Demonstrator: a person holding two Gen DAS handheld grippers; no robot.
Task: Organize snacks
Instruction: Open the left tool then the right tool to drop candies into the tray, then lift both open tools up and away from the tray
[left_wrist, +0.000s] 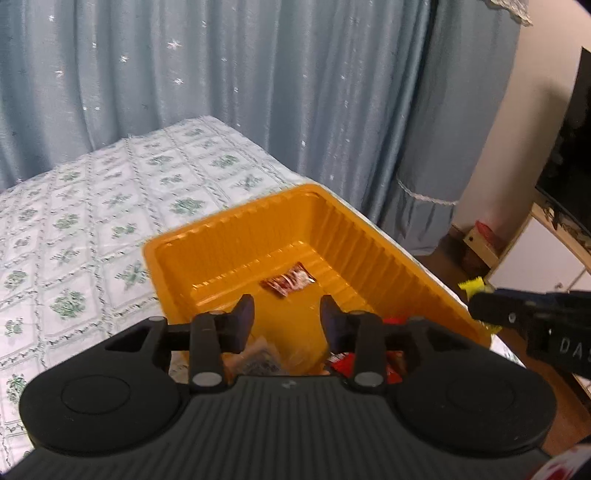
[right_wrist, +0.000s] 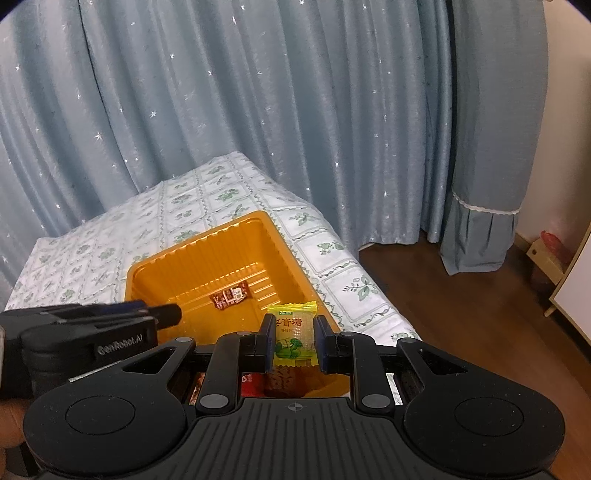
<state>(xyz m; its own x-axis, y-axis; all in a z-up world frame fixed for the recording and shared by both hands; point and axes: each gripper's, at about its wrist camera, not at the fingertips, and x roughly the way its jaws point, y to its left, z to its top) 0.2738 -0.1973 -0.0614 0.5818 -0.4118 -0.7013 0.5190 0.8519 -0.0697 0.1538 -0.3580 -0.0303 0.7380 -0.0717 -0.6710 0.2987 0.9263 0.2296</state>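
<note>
Fingers of the right gripper (right_wrist: 294, 341) are clamped on a small yellow candy packet with green leaf print and red characters (right_wrist: 293, 338), held upright over the near right part of a shiny orange ribbed plastic tray (right_wrist: 284, 254). Fingers of the left gripper (left_wrist: 287, 321) stand apart with nothing between them, hovering over the tray's near end. Below both grippers, red and clear wrappers (left_wrist: 341, 360) lie at the near edge of the tray; the gripper bodies cover most of them and their number cannot be made out. Further in, a small dark red and white sweet wrapper (right_wrist: 229, 294) lies flat on the tray floor, its print too blurred to read. From the left wrist view only a yellow crimped corner of the held packet shows past the right gripper's finger. The tray sits on a white tablecloth with green floral squares (right_wrist: 177, 206), near its right edge. Pale blue star-flecked curtains (right_wrist: 258, 110) hang behind.
</note>
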